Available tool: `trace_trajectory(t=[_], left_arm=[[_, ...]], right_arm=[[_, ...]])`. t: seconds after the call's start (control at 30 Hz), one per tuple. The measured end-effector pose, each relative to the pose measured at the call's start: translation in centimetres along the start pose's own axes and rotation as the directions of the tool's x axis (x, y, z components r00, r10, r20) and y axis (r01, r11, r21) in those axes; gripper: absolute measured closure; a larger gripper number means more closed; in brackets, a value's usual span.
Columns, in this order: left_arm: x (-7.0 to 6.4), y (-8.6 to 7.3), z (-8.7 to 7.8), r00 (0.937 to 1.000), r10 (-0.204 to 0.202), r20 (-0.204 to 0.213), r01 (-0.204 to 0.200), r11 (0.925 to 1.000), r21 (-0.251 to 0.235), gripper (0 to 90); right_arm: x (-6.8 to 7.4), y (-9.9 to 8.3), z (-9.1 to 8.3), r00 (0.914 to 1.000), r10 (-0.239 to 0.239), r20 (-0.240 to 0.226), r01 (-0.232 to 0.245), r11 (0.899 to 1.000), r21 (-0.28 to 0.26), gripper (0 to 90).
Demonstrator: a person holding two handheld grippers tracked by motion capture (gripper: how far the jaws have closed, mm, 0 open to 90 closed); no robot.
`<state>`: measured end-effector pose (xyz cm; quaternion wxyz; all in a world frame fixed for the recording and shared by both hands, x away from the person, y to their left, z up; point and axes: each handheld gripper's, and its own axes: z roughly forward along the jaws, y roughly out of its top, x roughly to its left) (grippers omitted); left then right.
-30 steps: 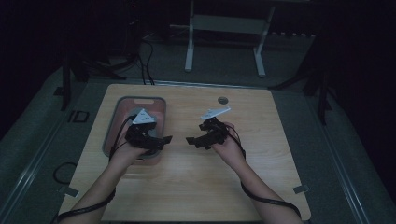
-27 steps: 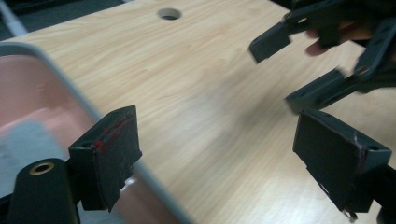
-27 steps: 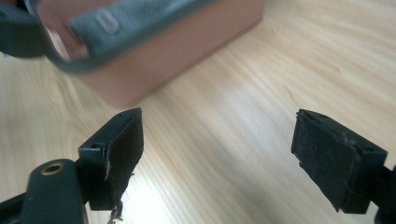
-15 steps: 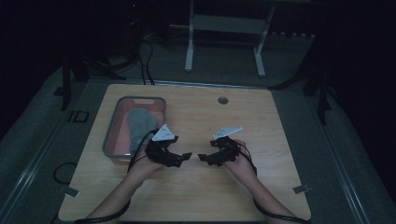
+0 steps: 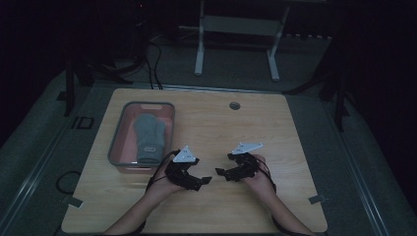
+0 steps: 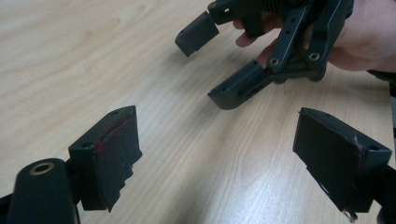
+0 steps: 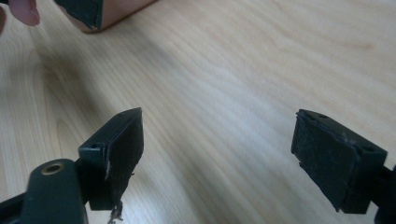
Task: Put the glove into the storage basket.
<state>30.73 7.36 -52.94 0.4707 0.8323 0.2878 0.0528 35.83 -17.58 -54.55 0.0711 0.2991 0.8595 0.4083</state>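
A grey mitten (image 5: 149, 136) lies flat inside a pink tray (image 5: 118, 140) at the table's left. My left gripper (image 5: 202, 182) hovers over the bare wood near the front, just right of the tray's near corner; it is open and holds nothing. My right gripper (image 5: 222, 172) faces it from the right, a short gap between them, also open and empty. In the left gripper view my own jaws (image 6: 217, 158) are spread wide over wood, with the right gripper (image 6: 219, 65) and the hand holding it ahead. The right gripper view has its jaws (image 7: 217, 158) spread over bare wood.
A round cable hole (image 5: 234, 105) sits near the table's far edge. The wooden table (image 5: 295, 147) is bare at the right and middle. A white desk frame (image 5: 236, 29) and cables lie on the dark floor beyond. The tray's corner (image 7: 116, 11) appears at the top of the right gripper view.
Both hands have drawn back from the tray toward the front of the table and now face each other. The mitten lies uncovered in the tray.
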Motion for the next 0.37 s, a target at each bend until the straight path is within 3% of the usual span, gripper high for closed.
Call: trace_trajectory(t=[0.37], left_arm=[[-0.3,-0.9,1.0,0.9995,0.011,0.031,-0.011,0.9996,0.027,15.1]], right_arm=[[-1.3,-1.9,-0.7,0.9993,0.032,0.017,-0.033,0.999,0.020,16.9]])
